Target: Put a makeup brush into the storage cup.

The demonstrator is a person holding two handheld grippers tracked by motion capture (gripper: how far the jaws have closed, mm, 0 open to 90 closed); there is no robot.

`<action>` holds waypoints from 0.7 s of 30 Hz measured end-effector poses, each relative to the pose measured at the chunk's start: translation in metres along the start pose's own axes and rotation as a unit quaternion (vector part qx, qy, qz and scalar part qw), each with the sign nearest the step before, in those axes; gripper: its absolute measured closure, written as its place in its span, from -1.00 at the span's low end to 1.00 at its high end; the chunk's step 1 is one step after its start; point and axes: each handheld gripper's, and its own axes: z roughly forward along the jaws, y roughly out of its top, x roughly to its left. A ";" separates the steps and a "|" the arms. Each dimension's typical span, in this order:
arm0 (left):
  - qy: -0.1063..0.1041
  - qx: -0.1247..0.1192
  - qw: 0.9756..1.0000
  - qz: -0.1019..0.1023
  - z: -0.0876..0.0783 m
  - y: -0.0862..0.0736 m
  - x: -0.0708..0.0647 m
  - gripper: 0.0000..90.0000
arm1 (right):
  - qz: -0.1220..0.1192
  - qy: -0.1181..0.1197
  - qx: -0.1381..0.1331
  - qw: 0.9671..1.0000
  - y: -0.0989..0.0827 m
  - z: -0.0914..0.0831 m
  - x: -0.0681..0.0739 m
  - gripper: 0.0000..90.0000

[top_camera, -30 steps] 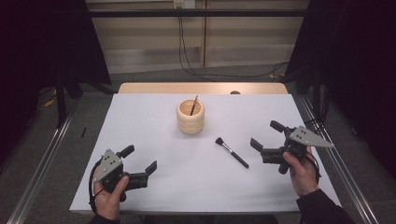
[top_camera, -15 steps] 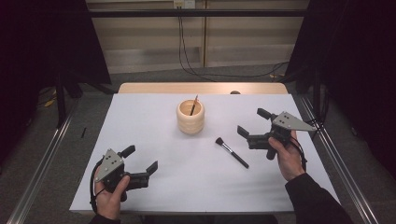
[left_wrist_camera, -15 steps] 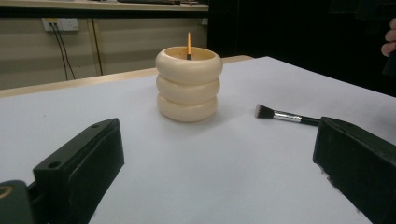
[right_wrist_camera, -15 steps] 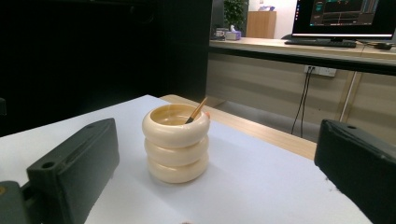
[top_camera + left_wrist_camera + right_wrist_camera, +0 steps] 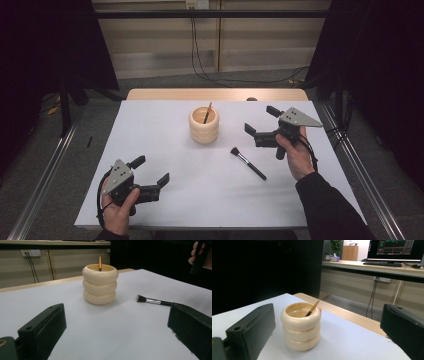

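**Tool open over the table, brush not yet picked up**

Right tool [image 5: 261, 126] hangs released above the table [image 5: 150, 130], its jaws spread wide and aimed toward the cream holder [image 5: 204, 125]. Between it and the holder's near side, the makeup brush [image 5: 248, 163] lies flat on the white surface, bristles toward the holder, touching neither tool. One slim brush [image 5: 207, 113] already leans inside the holder (its orange handle shows above the rim). The left tool [image 5: 150, 174] rests low at the near left corner, also spread and empty. By my reading, one brush is stowed and one is left: grasping, lifting and dropping it in all remain.
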 end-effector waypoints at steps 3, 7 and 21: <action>0.000 0.002 1.000 -0.001 0.001 0.000 0.000 -0.96 | -0.013 -0.002 0.009 1.000 -0.001 0.006 -0.001 -1.00; -0.002 0.002 1.000 -0.001 0.002 0.000 0.001 -0.96 | -0.011 0.027 0.064 0.998 -0.002 0.014 -0.003 -1.00; 0.001 0.009 1.000 0.004 0.003 0.000 0.001 -0.96 | -0.022 0.081 0.288 0.954 -0.013 0.038 -0.004 -0.76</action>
